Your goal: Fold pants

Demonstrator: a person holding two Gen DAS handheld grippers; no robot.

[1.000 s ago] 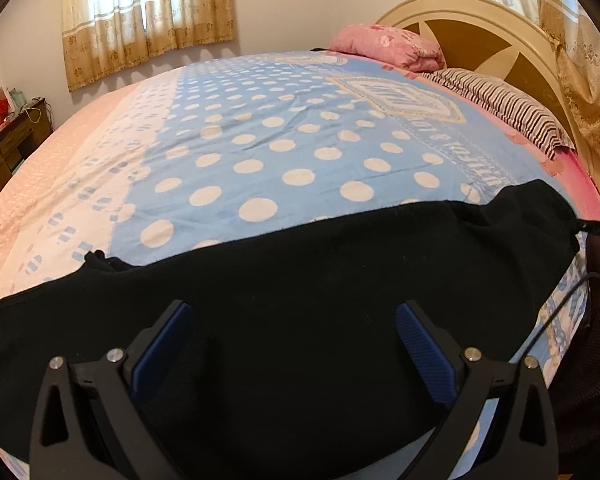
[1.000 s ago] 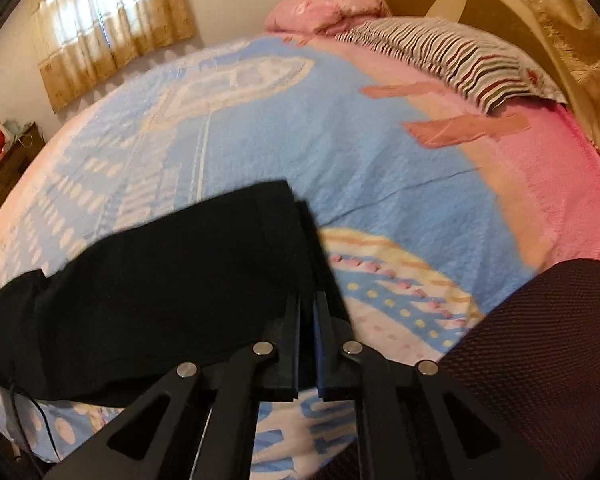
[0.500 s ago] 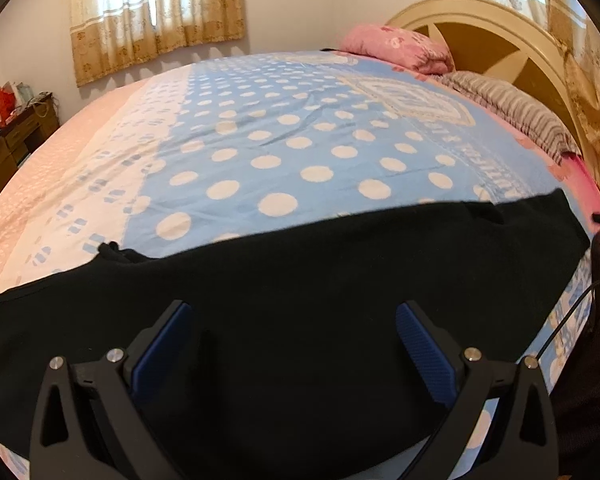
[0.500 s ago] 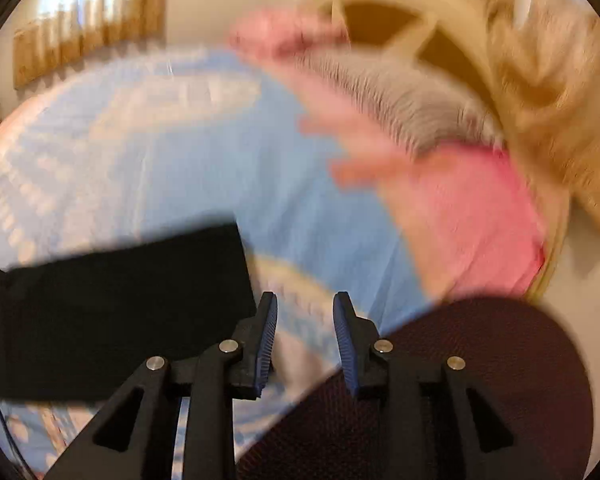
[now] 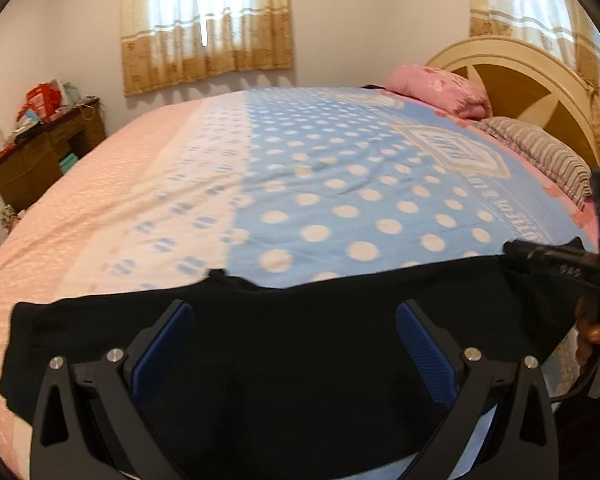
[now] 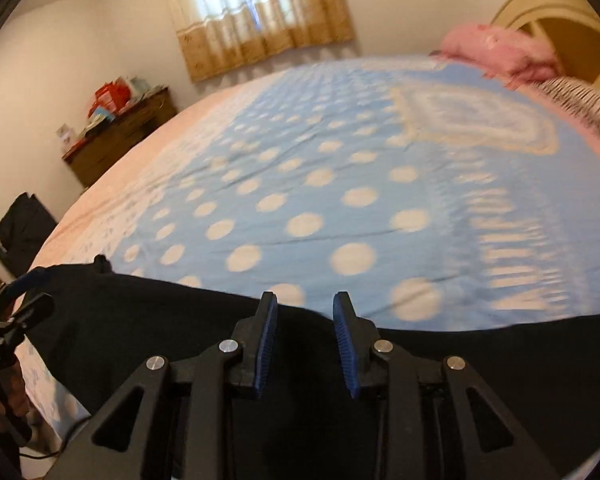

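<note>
Pants (image 5: 300,360), black, lie flat along the bed's (image 5: 100,208) near edge, the left gripper (image 5: 296,344) spread wide above them, the right gripper (image 6: 306,340) narrowly apart with nothing between its pads

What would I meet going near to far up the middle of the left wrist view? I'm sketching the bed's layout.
Left gripper, fingers spread wide → black pants lying across the near edge → blue polka-dot bedspread → wall with the curtained window.
</note>
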